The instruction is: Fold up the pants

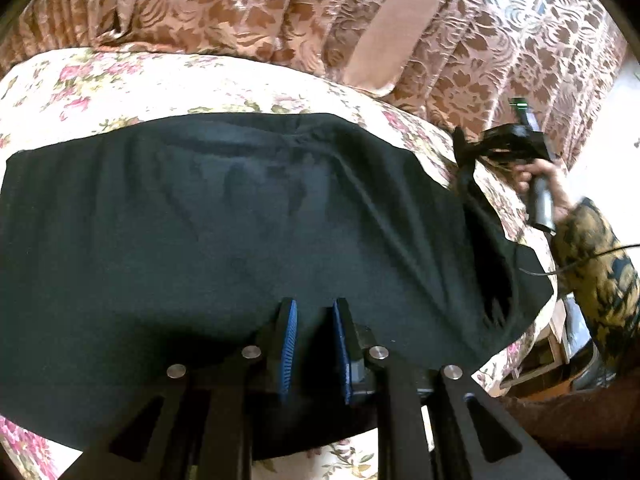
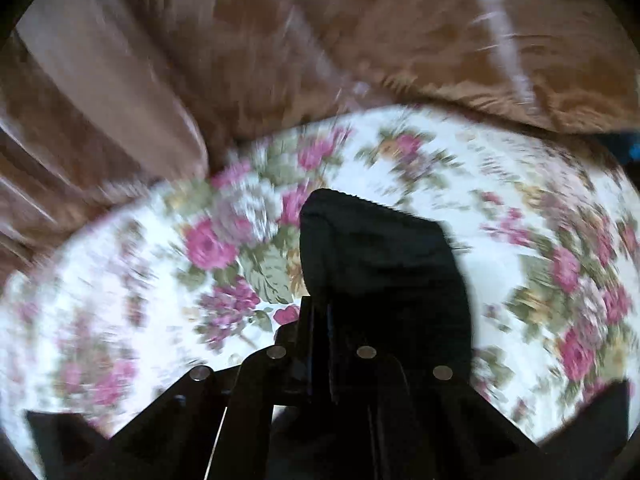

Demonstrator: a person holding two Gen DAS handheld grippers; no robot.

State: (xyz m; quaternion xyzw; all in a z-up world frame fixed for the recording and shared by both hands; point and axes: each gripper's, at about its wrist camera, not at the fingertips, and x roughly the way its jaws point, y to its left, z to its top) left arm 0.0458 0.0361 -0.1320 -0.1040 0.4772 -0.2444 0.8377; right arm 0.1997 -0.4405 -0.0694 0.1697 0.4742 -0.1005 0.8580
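Observation:
Black pants (image 1: 224,224) lie spread across a floral bedspread (image 1: 120,76). My left gripper (image 1: 314,312) hovers over their near edge with its blue-padded jaws a little apart and nothing between them. My right gripper (image 1: 464,148) shows at the right edge of the pants, held by a hand, and lifts a corner of the fabric. In the blurred right wrist view the right gripper (image 2: 326,308) is shut on a fold of the black pants (image 2: 380,256), which drapes over its fingers above the bedspread (image 2: 160,280).
A brown patterned curtain (image 1: 280,8) hangs behind the bed. The person's sleeve (image 1: 600,264) and a cable are at the right. The bed's edge drops off at the right, with furniture (image 1: 560,344) below.

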